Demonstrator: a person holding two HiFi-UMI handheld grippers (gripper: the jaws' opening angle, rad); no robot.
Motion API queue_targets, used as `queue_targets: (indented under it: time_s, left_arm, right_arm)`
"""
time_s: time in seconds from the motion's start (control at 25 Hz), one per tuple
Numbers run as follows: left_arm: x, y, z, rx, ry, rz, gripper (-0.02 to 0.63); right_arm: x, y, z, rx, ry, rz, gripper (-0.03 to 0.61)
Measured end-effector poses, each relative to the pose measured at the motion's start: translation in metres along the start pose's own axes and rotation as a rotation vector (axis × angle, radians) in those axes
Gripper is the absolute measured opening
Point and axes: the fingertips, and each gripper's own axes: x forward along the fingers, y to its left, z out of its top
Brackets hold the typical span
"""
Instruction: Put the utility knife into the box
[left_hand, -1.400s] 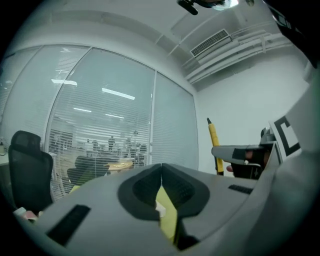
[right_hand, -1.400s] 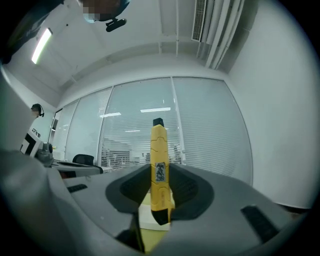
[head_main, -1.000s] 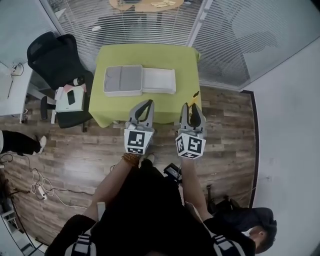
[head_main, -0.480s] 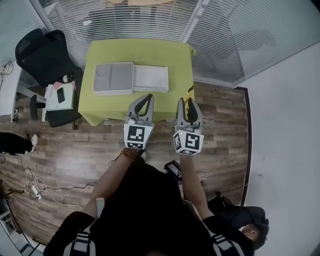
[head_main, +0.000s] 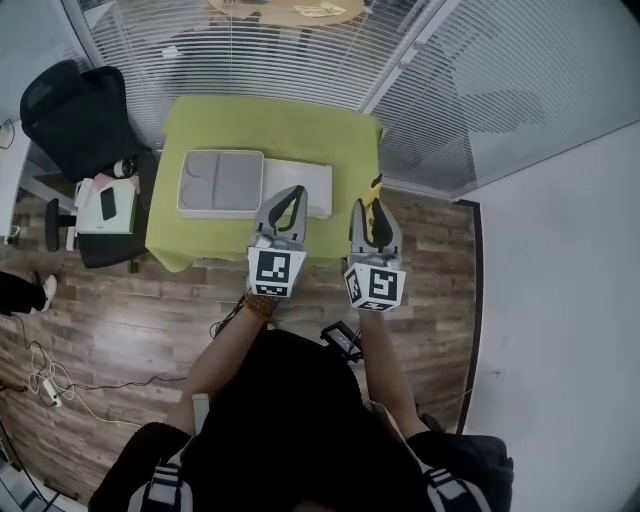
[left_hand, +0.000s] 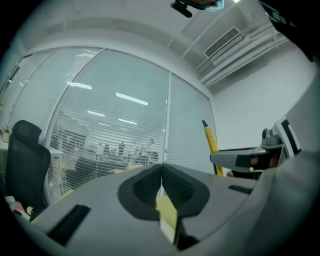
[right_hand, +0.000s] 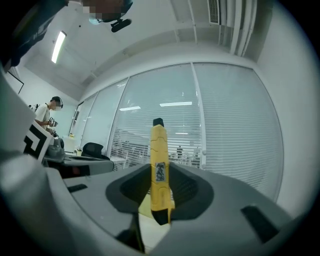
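- Bright, even indoor light all round; a long white ceiling strip lamp glows above and left of the right gripper, without flare.
- Beyond the left gripper, the glass wall with white slatted blinds mirrors pale lamp streaks.
- Both gripper views bow hard toward dark round edges; the near grey jaw bodies are soft, the yellow plastic utility knife sharp.
- Head view: brown wood-plank floor under the grippers evenly lit, shadows faint.

Green-clothed surface on wooden floor, bearing an open box near the front edge: grey half left, white half right.
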Motion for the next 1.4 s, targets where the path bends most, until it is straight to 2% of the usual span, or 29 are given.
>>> queue_targets:
  time_s: [0.12,0.32,0.56,0.96,1.16,1.4]
  left_arm:
    - [0.016,0.019,0.006,0.011,-0.040,0.025,0.012]
    - [0.027,0.059,-0.002,-0.024,-0.054,0.076,0.012]
    - [0.038,0.105,-0.006,-0.052,-0.062,0.149,0.012]
    - [0.047,0.117,-0.012,0.005,-0.047,0.163,0.012]
    - [0.057,0.115,-0.006,0.061,-0.059,0.157,0.012]
    - [0.067,0.114,-0.012,0.056,-0.044,0.181,0.012]
  right_arm:
    - [0.025,0.001,0.002,-0.013,-0.002,0.027,0.106]
    - [0.061,-0.001,-0.007,-0.040,0.034,0.047,0.107]
    - [0.107,-0.002,0.006,-0.067,0.023,0.084,0.106]
    - [0.137,-0.001,-0.005,-0.048,0.018,0.136,0.106]
    - [0.147,-0.007,-0.016,-0.038,0.021,0.167,0.106]
    - [0.154,-0.013,-0.017,-0.030,0.017,0.191,0.107]
